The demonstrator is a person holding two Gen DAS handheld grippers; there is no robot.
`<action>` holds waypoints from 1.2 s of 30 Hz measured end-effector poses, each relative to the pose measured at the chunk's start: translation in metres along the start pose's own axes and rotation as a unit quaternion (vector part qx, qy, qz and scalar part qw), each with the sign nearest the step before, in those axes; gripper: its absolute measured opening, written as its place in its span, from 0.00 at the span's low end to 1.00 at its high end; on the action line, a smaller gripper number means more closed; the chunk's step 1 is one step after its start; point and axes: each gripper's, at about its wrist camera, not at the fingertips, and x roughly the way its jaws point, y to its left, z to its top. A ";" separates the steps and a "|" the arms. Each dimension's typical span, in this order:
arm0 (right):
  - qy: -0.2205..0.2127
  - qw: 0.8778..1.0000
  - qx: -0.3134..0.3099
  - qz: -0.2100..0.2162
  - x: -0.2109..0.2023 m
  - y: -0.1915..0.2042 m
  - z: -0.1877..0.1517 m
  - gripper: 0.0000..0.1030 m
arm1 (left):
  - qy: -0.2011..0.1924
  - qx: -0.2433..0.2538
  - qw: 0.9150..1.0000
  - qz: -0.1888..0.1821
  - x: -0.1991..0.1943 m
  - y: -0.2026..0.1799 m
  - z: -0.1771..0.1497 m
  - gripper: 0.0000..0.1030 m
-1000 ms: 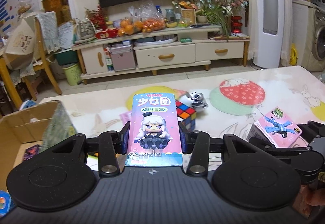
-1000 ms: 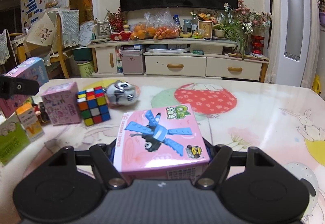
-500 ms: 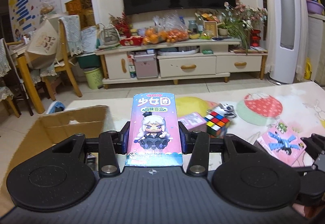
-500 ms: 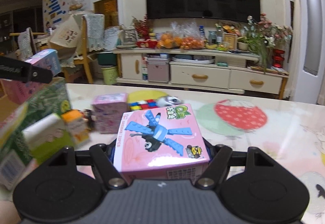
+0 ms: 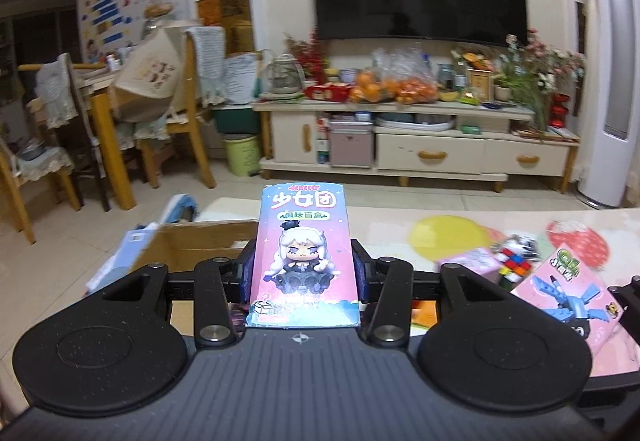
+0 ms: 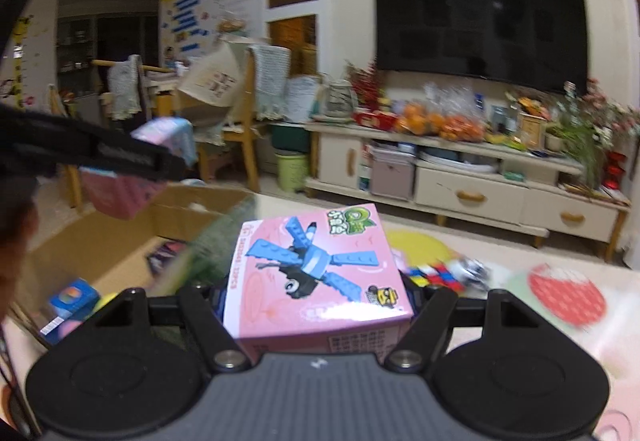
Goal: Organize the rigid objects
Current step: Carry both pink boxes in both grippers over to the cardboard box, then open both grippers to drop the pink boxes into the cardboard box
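Observation:
My left gripper [image 5: 304, 273] is shut on a tall blue-pink doll box [image 5: 304, 249] and holds it above the near rim of an open cardboard box [image 5: 200, 241]. My right gripper [image 6: 318, 293] is shut on a pink brick-toy box [image 6: 316, 269], raised beside the cardboard box [image 6: 120, 241]. The left gripper with its doll box also shows at the left of the right wrist view [image 6: 132, 161]. The pink brick-toy box shows at the right of the left wrist view [image 5: 568, 293].
A Rubik's cube [image 5: 514, 267], a small pink box [image 5: 466, 265] and a grey toy [image 6: 472, 267] lie on the patterned table [image 5: 400, 225]. The cardboard box holds several small packs [image 6: 72, 297]. A green box [image 6: 212, 253] stands blurred at its edge.
Both grippers have swung left with their boxes, from over the table toward the cardboard box. The cube and the other toys have slid to the right of both views.

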 end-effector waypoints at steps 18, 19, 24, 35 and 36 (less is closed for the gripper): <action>0.022 0.988 -0.112 0.100 0.067 0.093 0.025 0.70 | 0.041 -0.074 0.994 0.073 0.024 0.080 0.005 0.54; 0.024 0.988 -0.116 0.101 0.068 0.097 0.023 0.70 | 0.044 -0.077 0.993 0.073 0.025 0.083 0.005 0.54; 0.034 0.986 -0.122 0.107 0.077 0.105 0.018 0.70 | 0.052 -0.076 0.993 0.078 0.020 0.084 0.001 0.55; 0.011 0.990 -0.105 0.093 0.054 0.101 0.009 0.84 | 0.052 -0.074 0.993 0.076 0.014 0.070 -0.003 0.89; 0.007 0.991 -0.098 0.088 0.050 0.097 0.008 0.84 | 0.052 -0.077 0.993 0.074 0.014 0.070 -0.003 0.89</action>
